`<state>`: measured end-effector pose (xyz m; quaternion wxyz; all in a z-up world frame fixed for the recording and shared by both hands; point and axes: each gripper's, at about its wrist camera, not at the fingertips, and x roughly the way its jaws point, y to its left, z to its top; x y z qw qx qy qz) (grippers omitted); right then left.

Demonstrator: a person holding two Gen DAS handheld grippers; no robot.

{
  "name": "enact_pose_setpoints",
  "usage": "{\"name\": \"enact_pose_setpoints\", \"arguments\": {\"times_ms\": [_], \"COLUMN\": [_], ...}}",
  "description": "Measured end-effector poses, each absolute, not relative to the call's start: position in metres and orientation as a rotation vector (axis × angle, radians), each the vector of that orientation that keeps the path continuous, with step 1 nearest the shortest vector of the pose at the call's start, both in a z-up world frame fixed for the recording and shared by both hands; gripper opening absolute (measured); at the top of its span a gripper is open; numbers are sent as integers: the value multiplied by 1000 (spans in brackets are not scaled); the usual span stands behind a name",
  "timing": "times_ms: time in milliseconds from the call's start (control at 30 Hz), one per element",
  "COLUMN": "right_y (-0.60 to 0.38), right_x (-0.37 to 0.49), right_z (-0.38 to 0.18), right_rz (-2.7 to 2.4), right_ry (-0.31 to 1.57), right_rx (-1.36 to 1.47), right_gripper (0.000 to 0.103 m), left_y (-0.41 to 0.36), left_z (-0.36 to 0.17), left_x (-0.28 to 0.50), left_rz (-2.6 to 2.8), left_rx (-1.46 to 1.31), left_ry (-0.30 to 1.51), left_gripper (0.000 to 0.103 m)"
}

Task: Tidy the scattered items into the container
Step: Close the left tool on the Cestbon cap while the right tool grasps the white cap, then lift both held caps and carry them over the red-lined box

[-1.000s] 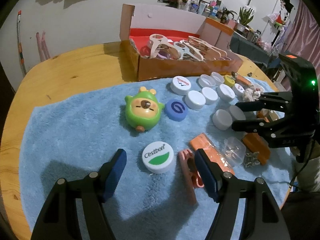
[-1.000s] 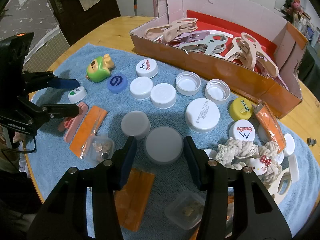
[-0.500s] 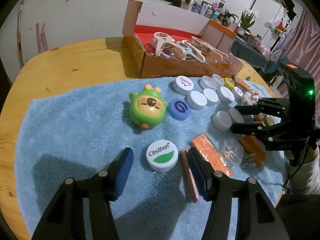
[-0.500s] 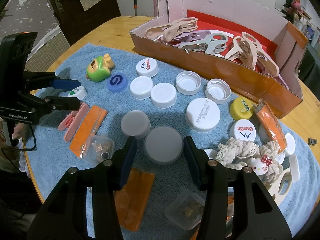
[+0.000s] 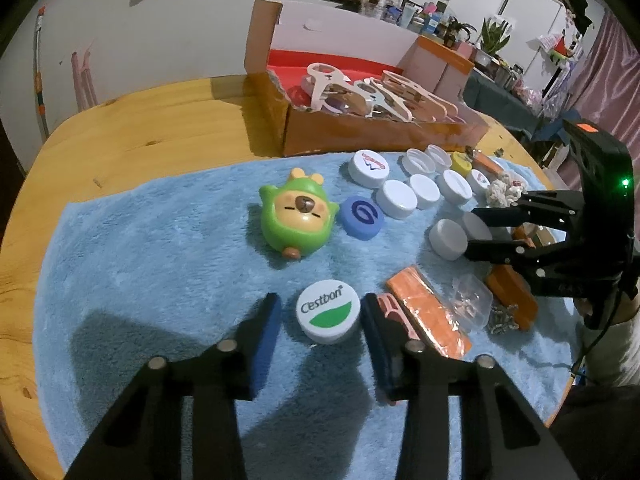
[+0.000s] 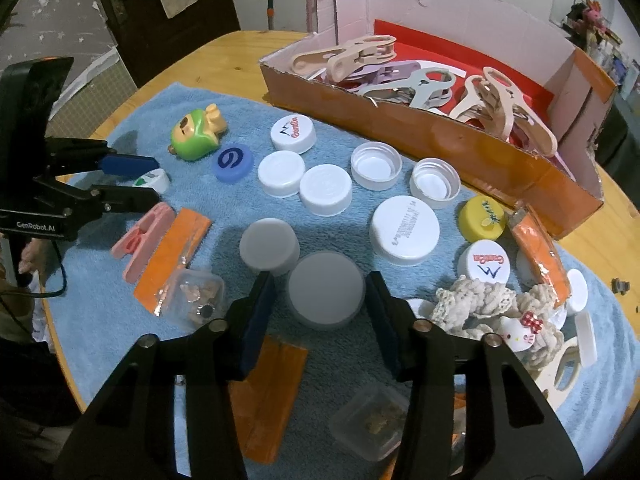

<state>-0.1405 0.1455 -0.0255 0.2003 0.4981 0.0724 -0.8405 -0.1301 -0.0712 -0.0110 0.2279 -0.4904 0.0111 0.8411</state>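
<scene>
A white cap with a green Cestbon label [image 5: 327, 311] lies on the blue towel [image 5: 160, 264] between the blue pads of my left gripper [image 5: 320, 318]. Its jaws are closing; the right pad is at the cap's edge and a narrow gap shows on the left. My right gripper [image 6: 320, 300] brackets a plain grey-white cap [image 6: 326, 294]. Its jaws are also closing, with a slim gap at the left pad. The cardboard box [image 6: 460, 144] with a red floor holds several large clothes pegs [image 6: 424, 84]. It stands behind the towel.
Spread over the towel are a green bear toy [image 5: 296, 216], a blue cap [image 5: 361, 216], several white caps [image 6: 326, 190], a yellow cap [image 6: 480, 218], orange packets [image 6: 176, 248], a pink clip [image 6: 140, 240], small clear boxes [image 6: 196, 294] and a crochet bundle [image 6: 480, 300]. A person's hand [image 6: 34, 256] holds the left gripper.
Both pairs of jaws have narrowed around their caps, the left one by much more. Neither gripper has shifted and both caps lie where they were.
</scene>
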Motion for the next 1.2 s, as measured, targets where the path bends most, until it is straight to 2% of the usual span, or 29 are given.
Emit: {"name": "enact_pose_setpoints", "arguments": {"times_ms": [133,1200], "right_y": [146,151], "right_x": [-139,-132], "right_z": [-25,8], "right_rz": [-2353,-2415], "right_ry": [190,203], "right_rx": [1392,1299], "right_gripper": [40,39], "left_y": [-71,-76], "left_z": [-10,28], "left_x": [-129,-119], "left_rz": [2313,2398], "left_rx": [-1350,-1273], "left_ry": [30,19], "left_gripper": [35,35]}}
